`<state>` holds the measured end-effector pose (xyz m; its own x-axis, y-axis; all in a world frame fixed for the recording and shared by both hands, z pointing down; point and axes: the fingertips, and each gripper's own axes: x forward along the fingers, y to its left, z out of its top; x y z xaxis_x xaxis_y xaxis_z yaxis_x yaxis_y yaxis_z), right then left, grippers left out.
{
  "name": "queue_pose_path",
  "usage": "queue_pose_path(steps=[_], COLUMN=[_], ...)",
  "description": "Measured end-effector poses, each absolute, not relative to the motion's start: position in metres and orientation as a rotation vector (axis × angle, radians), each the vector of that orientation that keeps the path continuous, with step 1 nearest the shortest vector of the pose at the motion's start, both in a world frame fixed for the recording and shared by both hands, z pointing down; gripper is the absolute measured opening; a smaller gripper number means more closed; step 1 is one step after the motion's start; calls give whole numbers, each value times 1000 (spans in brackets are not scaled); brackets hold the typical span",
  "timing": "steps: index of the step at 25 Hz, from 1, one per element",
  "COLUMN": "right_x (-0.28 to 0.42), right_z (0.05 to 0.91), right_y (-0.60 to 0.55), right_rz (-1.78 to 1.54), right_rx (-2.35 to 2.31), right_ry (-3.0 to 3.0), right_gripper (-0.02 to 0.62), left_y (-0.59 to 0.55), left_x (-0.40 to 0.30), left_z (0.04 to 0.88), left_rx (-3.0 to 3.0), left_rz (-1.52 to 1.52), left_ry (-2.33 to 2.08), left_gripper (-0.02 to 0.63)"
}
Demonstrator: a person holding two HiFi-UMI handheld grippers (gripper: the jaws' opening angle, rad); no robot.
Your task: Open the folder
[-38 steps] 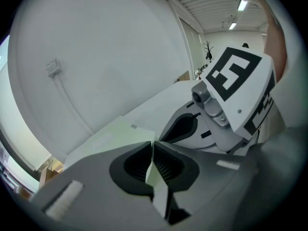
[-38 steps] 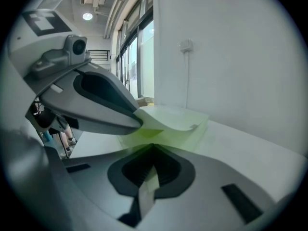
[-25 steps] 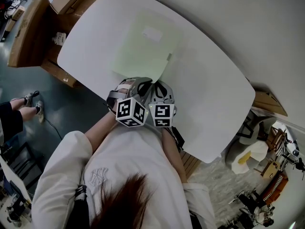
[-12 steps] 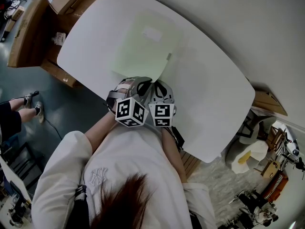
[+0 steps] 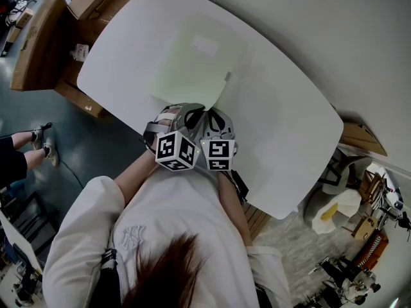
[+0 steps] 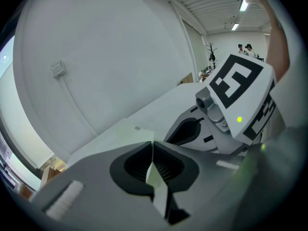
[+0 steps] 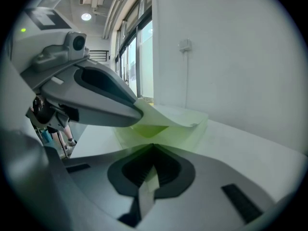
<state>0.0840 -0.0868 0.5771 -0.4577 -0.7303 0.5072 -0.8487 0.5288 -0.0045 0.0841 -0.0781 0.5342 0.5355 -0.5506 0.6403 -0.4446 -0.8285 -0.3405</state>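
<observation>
Boxes [image 5: 38, 43] of cardboard stand beside white table [image 5: 289, 120] bearing green folder [image 5: 192, 63]

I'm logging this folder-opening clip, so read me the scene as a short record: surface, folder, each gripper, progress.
surface: white table
folder: pale green, lying on the table, near edge at the two grippers
left gripper: shut on a thin edge of the folder, the top cover, lifted slightly
right gripper: shut on another thin edge of the folder
progress: covers parted a little at the near edge; not yet open
</observation>
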Motion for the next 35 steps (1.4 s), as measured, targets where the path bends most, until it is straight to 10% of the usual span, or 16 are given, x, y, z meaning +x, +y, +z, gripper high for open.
queue_pose_path(steps=[35], right_x=[83], right_z=[577], right_y=[-86], right_rz=[336], right_rx=[1302], right_ry=[-2318], right_gripper=[6], left_y=[-79], left_x=[76], left_z=[504], left_rx=[-2623], left_rz=[-1038], left_ry=[942], left_gripper=[14])
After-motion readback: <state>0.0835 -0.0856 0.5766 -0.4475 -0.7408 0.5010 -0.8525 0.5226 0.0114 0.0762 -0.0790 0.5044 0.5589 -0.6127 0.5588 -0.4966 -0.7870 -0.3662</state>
